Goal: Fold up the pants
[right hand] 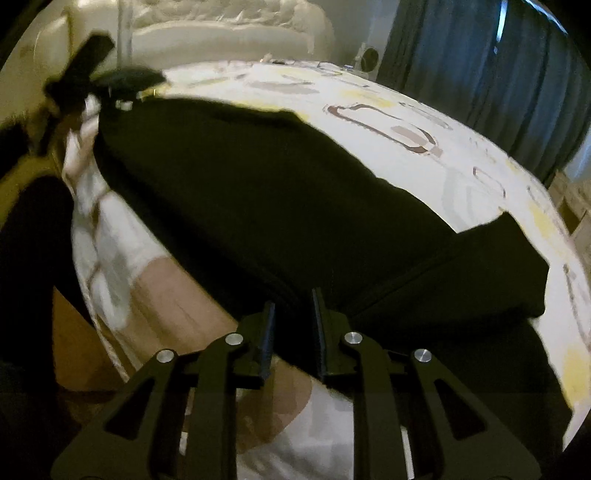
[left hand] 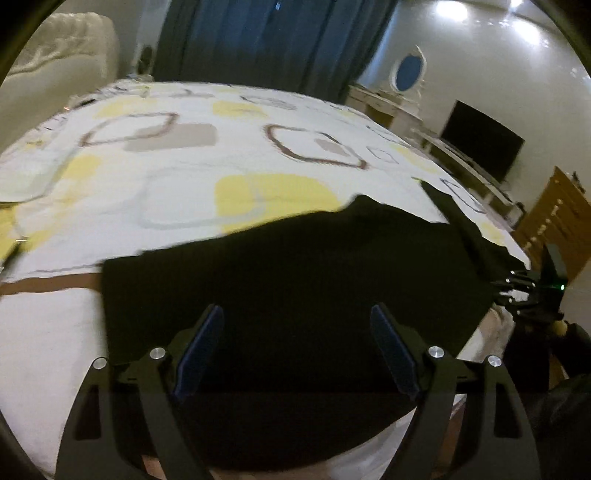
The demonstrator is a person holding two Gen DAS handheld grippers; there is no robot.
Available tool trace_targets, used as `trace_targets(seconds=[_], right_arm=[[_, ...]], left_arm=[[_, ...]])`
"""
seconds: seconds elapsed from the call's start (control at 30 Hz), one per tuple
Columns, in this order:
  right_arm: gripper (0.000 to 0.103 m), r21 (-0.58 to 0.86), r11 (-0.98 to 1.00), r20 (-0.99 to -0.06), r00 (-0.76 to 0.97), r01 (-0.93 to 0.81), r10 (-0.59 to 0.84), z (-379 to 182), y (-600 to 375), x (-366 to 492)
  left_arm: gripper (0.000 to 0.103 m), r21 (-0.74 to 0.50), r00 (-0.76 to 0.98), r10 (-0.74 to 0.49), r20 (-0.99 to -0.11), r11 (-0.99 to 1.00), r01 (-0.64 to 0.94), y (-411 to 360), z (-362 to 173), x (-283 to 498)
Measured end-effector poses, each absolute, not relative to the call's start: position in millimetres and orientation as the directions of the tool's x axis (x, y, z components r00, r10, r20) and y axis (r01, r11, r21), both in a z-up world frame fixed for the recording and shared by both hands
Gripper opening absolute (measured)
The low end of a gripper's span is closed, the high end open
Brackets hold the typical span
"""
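Nearest your lens, the left gripper (left hand: 297,349) stands released, fingers spread wide above the near edge of the pants (left hand: 295,266), holding nothing. Your right gripper (right hand: 293,328) has its jaws drawn close together at the garment's near edge; dark cloth lies between and beyond the tips, but whether it is pinched there cannot be told.

The pants are black and lie flat along the near side of the bed (left hand: 177,184), one end overlapped by a folded-looking flap (right hand: 480,269) in the right view. Part of the cloth appears to hang over the mattress edge.

Handling, as a judgement: light, soft and limp fabric. It will drape and sag, not hold a shape, and may drag on the bedspread. Take it at hems, the waistband or corners, one gripper to each end, pinching the full layered thickness so no layer slips free.

Surface: a white quilted bedspread with yellow and brown square motifs, soft and yielding. Room: dim, with blue curtains (left hand: 273,40), a tufted pale headboard (right hand: 229,26), a dark screen (left hand: 484,138) and an oval mirror (left hand: 408,72).
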State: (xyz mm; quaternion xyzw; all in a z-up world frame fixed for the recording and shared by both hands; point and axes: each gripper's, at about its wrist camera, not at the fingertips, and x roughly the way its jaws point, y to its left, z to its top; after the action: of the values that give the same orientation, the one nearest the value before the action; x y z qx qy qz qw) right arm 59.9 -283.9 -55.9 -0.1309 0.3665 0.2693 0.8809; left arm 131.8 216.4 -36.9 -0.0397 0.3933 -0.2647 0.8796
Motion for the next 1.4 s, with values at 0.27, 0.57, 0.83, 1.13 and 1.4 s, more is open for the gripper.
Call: trace_targets(seconds=[0.27, 0.57, 0.83, 1.13, 1.4], right_arm=[[0.056, 0.214, 0.942, -0.637, 0.694, -0.258, 0.335, 16.5, -373.2, 168.7], [0.056, 0.216, 0.957, -0.869, 0.485, 0.195, 0.098, -20.0, -439.9, 366.0], [0.054, 0.055, 0.960, -0.931, 0.363, 0.273, -0.050, -52.3, -429.4, 410.8], [0.045, -0.080, 0.953, -0.939, 0.298, 0.294, -0.171, -68.9, -429.2, 419.3], [0.018, -0.018, 0.947, -0.942, 0.313, 0.321, -0.124, -63.2, -445.2, 411.5]], left_arm=[[0.081, -0.291, 0.528, -0.467, -0.709, 0.876, 0.385, 192.6, -53.8, 152.2], [0.086, -0.385, 0.521, -0.501, -0.691, 0.865, 0.321, 200.4, -61.0, 163.0], [0.087, -0.387, 0.523, -0.514, -0.680, 0.857, 0.339, 200.5, -64.4, 165.2], [0.089, -0.395, 0.528, -0.522, -0.670, 0.852, 0.343, 200.3, -65.8, 166.1], [0.090, -0.430, 0.523, -0.548, -0.652, 0.836, 0.340, 204.5, -65.7, 168.1]])
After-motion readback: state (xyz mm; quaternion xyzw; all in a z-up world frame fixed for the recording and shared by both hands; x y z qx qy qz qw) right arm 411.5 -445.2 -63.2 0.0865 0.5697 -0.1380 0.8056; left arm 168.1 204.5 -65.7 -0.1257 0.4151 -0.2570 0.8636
